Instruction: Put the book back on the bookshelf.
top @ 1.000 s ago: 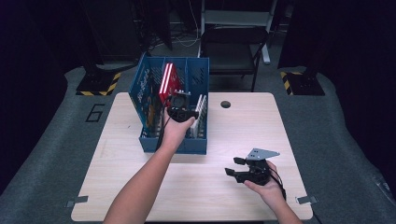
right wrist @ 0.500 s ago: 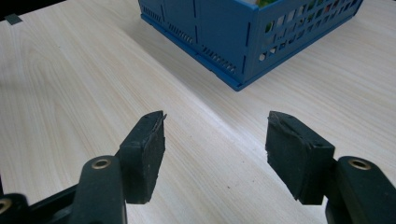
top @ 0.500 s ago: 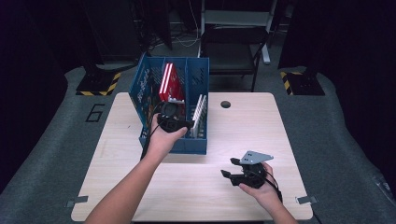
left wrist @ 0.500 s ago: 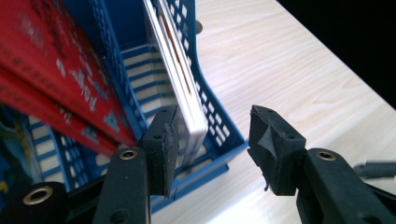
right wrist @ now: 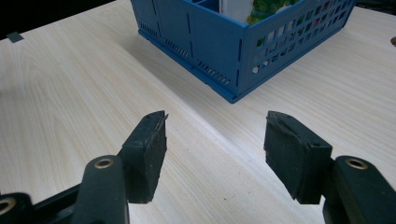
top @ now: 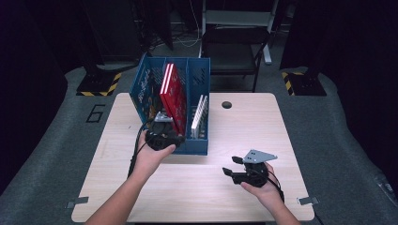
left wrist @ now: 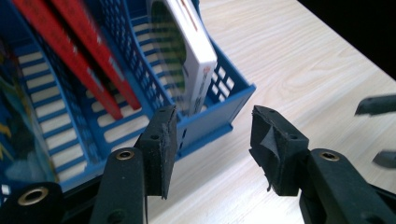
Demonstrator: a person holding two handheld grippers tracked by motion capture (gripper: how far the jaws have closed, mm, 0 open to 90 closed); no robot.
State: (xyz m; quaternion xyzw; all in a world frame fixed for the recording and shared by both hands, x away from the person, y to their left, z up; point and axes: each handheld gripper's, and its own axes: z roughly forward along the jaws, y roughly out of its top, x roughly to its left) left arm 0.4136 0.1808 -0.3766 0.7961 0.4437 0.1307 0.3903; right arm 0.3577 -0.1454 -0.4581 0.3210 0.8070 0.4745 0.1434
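Since a second ago the left gripper (top: pixel 162 136) has drawn back from inside the blue file rack (top: pixel 141 96) toward six o'clock and now sits at the rack's near edge, its jaws having just been opening — nothing is between them. In the left gripper view the two black pads stand apart over the rack's front corner and the bare wood, with the white book (left wrist: pixel 187 51) upright in the compartment just beyond.

Going left to right across the high view: dark grey floor with a painted numeral at nine o'clock, then the pale wooden table (top: pixel 117 183), with the rack standing at its eleven o'clock. A colourful book (top: pixel 145 91) fills the rack's left slot, a red book (top: pixel 172 93) leans in the middle one, and the white book takes the right slot. A round cable hole (top: pixel 226 104) lies at twelve o'clock.

The right gripper (top: pixel 237 173) hovers over the table at five o'clock, well apart from the rack, jaws parted and holding nothing.

Behind the table stand a dark chair (top: pixel 232 51) and black-and-yellow hazard-striped feet (top: pixel 98 84) — the room beyond is black.
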